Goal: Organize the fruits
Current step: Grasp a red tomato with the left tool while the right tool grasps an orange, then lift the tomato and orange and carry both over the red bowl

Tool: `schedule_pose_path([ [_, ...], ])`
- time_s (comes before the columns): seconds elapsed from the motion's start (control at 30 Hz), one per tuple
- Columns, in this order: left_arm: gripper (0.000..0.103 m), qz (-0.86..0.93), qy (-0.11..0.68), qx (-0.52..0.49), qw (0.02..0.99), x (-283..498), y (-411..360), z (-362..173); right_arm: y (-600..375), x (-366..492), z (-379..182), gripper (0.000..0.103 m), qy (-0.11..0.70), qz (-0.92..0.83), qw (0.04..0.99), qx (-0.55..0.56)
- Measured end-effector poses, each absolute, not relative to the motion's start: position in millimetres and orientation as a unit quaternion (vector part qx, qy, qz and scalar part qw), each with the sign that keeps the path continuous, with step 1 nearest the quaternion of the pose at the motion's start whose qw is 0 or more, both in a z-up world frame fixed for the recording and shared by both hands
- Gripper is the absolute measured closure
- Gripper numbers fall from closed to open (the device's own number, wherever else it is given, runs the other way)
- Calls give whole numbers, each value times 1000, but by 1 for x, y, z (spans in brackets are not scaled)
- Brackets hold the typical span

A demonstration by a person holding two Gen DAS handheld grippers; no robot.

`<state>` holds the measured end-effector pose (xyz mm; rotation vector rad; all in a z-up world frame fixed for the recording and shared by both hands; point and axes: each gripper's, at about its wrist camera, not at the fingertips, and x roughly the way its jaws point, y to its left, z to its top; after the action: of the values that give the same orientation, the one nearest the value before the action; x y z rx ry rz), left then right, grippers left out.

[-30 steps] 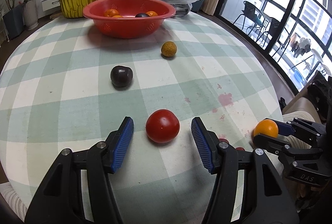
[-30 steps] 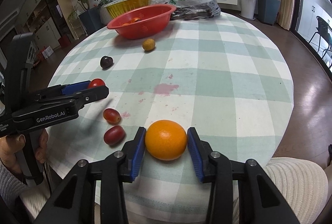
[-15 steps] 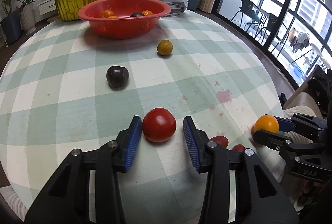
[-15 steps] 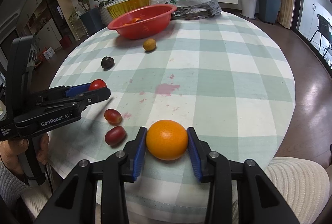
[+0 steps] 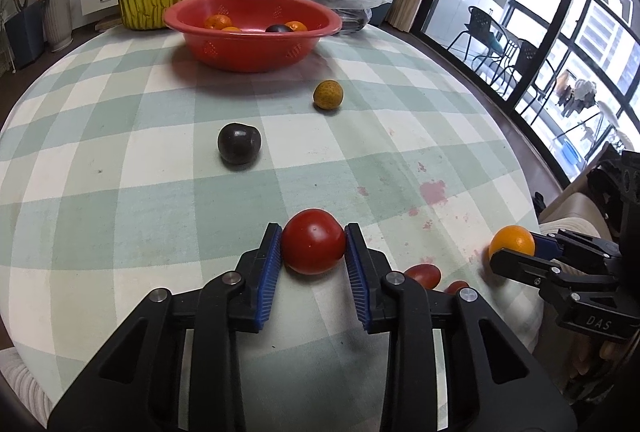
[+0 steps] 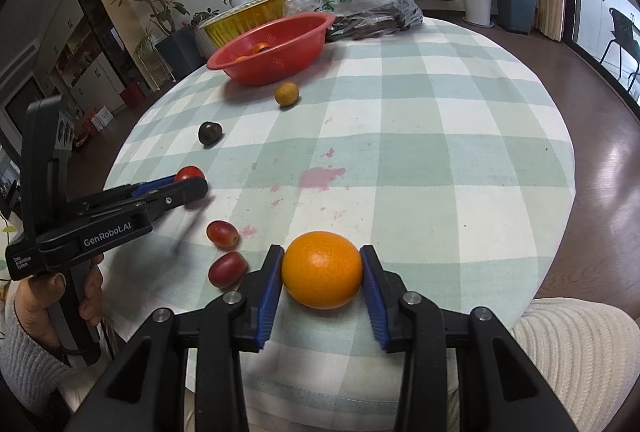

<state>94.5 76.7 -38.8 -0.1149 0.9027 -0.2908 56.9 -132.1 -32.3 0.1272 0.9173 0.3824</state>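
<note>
We're partway through: a few fruits sit in the red bowl, our left gripper is closing on the tomato, our right gripper clamps the orange, while the plum, a small yellow fruit and two grapes wait on the tablecloth.

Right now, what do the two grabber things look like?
Both grippers, left and right, are black plastic with ribbed blue pads and silver screws. The left one says GenRobot.AI in white; the right says DAS. A grey knit sleeve shows by the left handle.
</note>
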Motion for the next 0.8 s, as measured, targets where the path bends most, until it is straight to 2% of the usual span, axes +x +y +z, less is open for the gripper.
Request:
schedule_pose_path([
  [0.43,74,-143,418,-71,894,92,82,-23,-150,67,-29,62,442,214,859,146],
  [0.8,74,-149,410,-75,897,98,81,-12,-145,83,-19,62,432,234,855,168],
])
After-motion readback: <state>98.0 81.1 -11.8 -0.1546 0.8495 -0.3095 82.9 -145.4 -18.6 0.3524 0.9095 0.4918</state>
